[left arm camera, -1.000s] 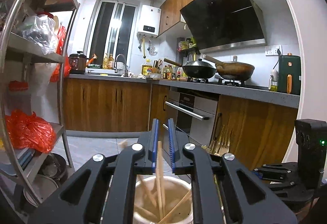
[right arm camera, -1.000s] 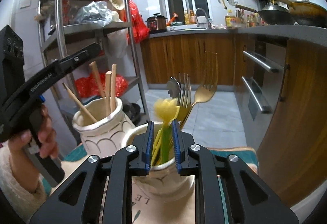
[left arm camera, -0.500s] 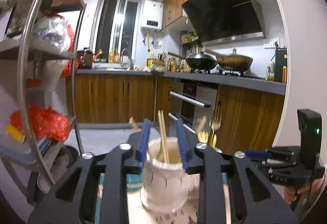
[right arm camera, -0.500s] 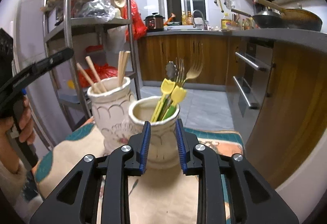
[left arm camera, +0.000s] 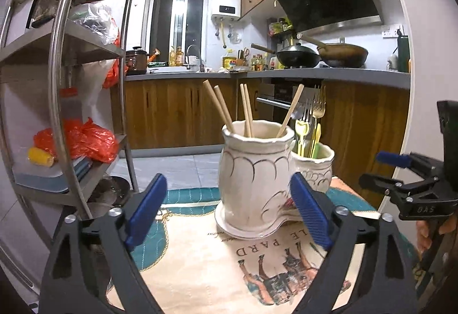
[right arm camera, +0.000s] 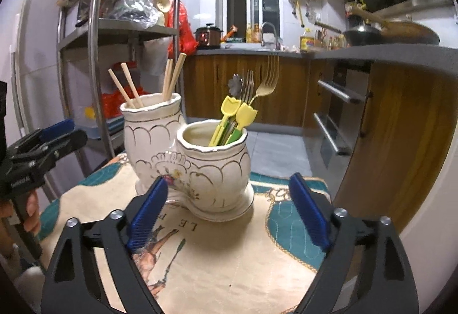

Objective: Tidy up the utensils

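Note:
A cream ceramic double holder stands on a printed cloth point(left arm camera: 200, 256). Its tall jar point(left arm camera: 252, 171) point(right arm camera: 148, 136) holds several wooden chopsticks point(left arm camera: 246, 110) point(right arm camera: 171, 79). The short jar point(left arm camera: 315, 168) point(right arm camera: 217, 165) holds forks point(right arm camera: 266, 79) and yellow-green utensils point(right arm camera: 240, 113). My left gripper point(left arm camera: 227, 177) faces the tall jar, jaws opening wide, pads touching nothing. My right gripper point(right arm camera: 229, 179) faces the short jar, jaws likewise opening, with nothing gripped. Each gripper also shows from the side in the other view: the right gripper point(left arm camera: 377, 169) and the left gripper point(right arm camera: 71, 133).
A steel shelf rack point(left arm camera: 65, 85) point(right arm camera: 94, 27) with bags and boxes stands close on the left. Wooden cabinets, an oven and a counter with woks point(left arm camera: 315, 56) run behind and to the right. A hand point(right arm camera: 28, 213) grips the left handle.
Both grippers have drawn back and lower from above the jars. Their jaws went from nearly shut around a chopstick and a yellow-green utensil to wide open; those pieces now stand in the jars.

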`<action>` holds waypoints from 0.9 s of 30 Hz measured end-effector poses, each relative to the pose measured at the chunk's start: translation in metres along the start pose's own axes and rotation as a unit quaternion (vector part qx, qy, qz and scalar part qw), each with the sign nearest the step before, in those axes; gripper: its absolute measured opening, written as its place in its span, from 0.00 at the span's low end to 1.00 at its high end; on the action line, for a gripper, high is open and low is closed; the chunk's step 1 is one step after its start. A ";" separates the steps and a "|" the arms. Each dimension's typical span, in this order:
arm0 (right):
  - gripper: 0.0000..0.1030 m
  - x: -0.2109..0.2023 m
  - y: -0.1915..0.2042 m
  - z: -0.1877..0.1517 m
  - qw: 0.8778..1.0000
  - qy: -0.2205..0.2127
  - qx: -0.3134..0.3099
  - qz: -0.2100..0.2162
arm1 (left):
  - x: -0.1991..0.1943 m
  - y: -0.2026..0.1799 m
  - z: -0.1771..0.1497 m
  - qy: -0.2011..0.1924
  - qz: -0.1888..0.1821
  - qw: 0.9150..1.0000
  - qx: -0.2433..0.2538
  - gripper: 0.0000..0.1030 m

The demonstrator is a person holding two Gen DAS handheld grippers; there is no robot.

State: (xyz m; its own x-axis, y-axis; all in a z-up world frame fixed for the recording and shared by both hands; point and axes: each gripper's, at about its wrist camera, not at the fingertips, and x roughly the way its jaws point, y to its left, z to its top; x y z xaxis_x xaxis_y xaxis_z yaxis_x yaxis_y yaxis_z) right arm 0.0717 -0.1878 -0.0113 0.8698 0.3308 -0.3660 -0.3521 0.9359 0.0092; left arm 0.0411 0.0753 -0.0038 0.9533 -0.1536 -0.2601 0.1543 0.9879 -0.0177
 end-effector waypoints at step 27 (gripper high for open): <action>0.95 -0.008 0.003 -0.015 0.999 -0.053 0.009 0.006 | 0.007 -0.003 -0.011 -0.001 0.030 1.000 0.006 0.94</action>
State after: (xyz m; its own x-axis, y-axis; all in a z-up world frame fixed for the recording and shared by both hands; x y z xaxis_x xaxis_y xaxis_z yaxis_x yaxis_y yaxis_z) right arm 0.0585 -0.1898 -0.0221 0.8978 0.3517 -0.2651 -0.3571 0.9336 0.0291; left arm 0.0445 0.0711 -0.0166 0.9612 -0.0946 -0.2593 0.1002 0.9949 0.0085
